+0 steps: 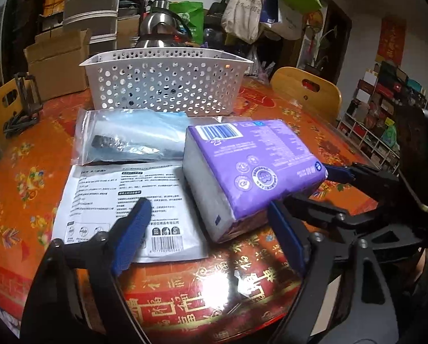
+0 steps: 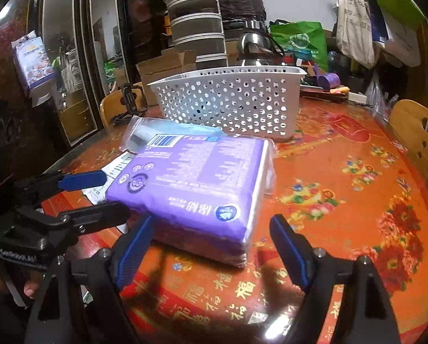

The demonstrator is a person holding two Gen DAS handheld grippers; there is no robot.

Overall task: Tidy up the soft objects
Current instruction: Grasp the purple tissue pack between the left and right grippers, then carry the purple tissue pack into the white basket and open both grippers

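- Purple tissue pack [image 1: 251,169] sits flat on the table [image 1: 41,149], just in front of the white basket [image 1: 168,86], so that's my landmark.
- Clear bag [image 1: 122,140] with something blue and black inside lies between the pack and the basket, off to the pack's left.
- White printed pouch [image 1: 119,200] is flat on the pack's near-left side, touching it.
- Left gripper [image 1: 205,229]: fingers spread, one over the pouch, the other at the pack's near corner, not squeezing anything.
- Right gripper [image 2: 211,246]: fingers spread too, just short of the pack's near end, nothing between them.
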